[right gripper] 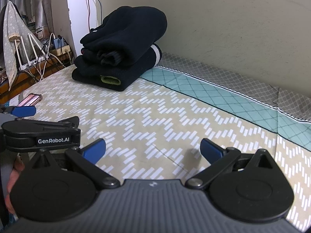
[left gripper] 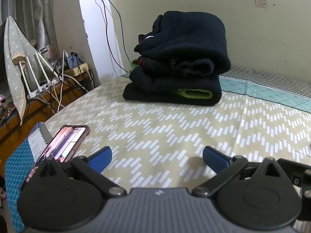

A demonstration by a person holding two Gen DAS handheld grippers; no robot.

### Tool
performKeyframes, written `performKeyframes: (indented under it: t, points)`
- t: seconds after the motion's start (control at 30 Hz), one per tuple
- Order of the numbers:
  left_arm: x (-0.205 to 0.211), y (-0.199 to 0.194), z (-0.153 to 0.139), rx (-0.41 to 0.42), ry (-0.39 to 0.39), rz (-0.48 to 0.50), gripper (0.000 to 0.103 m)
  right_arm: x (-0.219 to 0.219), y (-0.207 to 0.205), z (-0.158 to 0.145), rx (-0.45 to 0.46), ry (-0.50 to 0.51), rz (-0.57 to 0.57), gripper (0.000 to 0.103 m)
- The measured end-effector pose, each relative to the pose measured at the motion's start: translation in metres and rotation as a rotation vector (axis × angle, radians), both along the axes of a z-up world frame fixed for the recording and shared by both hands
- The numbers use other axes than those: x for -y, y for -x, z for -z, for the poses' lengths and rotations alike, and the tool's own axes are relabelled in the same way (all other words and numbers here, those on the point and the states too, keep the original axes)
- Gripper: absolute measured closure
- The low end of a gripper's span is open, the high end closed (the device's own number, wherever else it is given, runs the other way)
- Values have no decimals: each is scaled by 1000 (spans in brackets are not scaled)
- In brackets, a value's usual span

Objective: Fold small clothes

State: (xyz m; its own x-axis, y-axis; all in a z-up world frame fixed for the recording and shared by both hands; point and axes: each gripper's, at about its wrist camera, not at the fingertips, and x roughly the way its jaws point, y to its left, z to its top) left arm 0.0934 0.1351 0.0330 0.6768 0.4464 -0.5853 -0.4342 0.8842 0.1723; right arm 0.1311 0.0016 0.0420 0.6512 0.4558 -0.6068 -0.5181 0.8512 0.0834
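Room light moderate, soft, slightly greenish cast on wall [left gripper: 252, 38]. Brightest zone: white strip by curtain [left gripper: 38, 19] at upper left, near blown out. Faint soft shadows on bedsheet [left gripper: 175, 132] under blue fingertips [left gripper: 213, 159]. Pile of dark clothes [left gripper: 178, 62] underexposed, folds barely readable. Phone [left gripper: 66, 145] screen glows, slightly smeared. Strong fisheye bending at edges; black vignette in corners. Near gripper bodies soft, out of focus.
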Motion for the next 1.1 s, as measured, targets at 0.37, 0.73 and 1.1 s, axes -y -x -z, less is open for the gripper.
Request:
performKeyframes:
  t: [0.37,0.73,1.1]
  points:
    - [-1,0,0,-1,10,-7,0,0,0,1,0,1,-3,0]
    - [1,1,-1,6,-7,-6,0,1,-1,2,0,5,-24,0]
    - [3,3,-2,16,-19,9,0,0,0,1,0,4,-30,0]
